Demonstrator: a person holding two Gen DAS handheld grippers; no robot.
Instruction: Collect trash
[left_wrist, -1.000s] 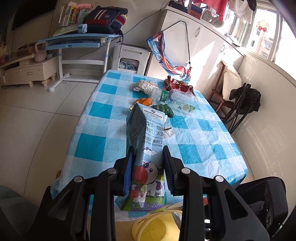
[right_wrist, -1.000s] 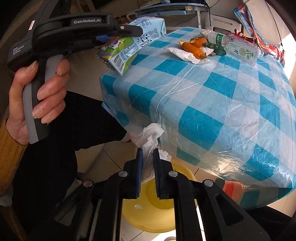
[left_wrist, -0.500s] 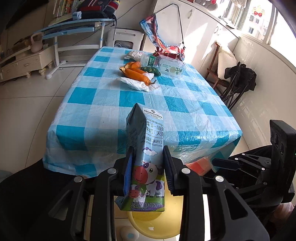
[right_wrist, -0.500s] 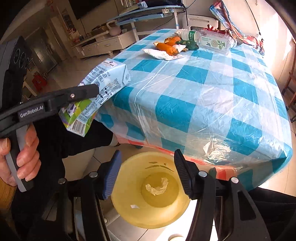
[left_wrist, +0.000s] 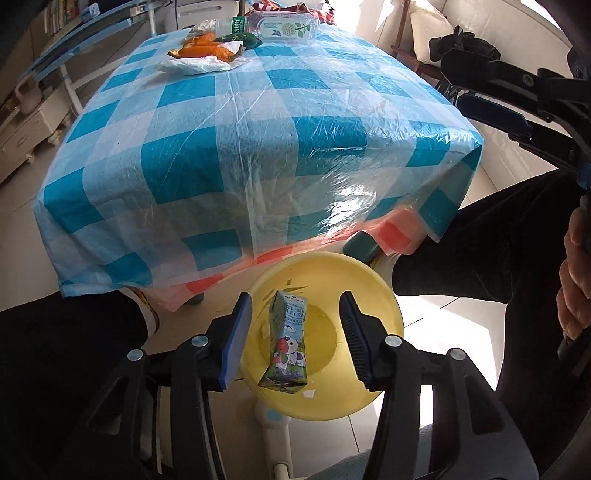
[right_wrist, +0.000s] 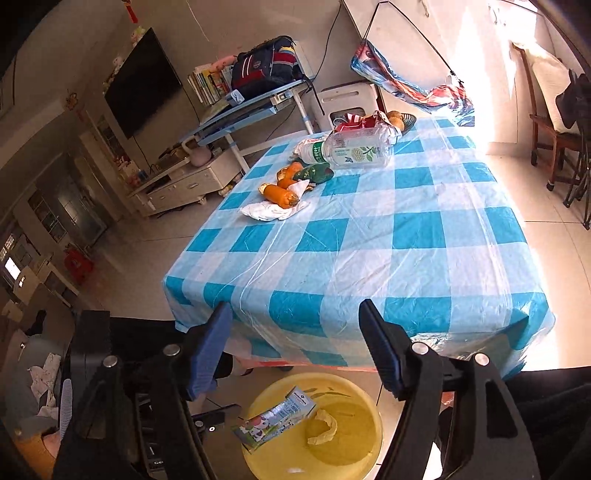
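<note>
The left hand-held gripper (left_wrist: 295, 332) hangs over the yellow bin (left_wrist: 384, 295) with its blue-padded fingers spread wide and nothing between them; below the gap the milk carton (left_wrist: 288, 339) lies inside the bin, cow print facing up, touching neither pad; in the right wrist view the same carton (right_wrist: 275, 417) leans on its side against the bin's inner wall, with a crumpled tissue (right_wrist: 325, 424) just beside it on the bin's bottom. The right hand-held gripper (right_wrist: 295, 343) is held higher, fingers likewise spread and empty, pointing over the near edge of the surface (right_wrist: 369, 258); the bin (right_wrist: 369, 391) sits on the floor below that edge, partly under the overhang of the blue-and-white checked cloth. Further out, at the far end of the surface, the remaining trash lies in a cluster: an orange carrot piece (right_wrist: 279, 194) rests on a white tissue (right_wrist: 269, 211); a dark green wrapper (right_wrist: 316, 172) lies just behind it; a clear plastic bottle (right_wrist: 354, 149) lies on its side near the far edge; a red snack bag (right_wrist: 354, 120) sits behind the bottle. The near half of the cloth carries nothing but folds and glare.
</note>
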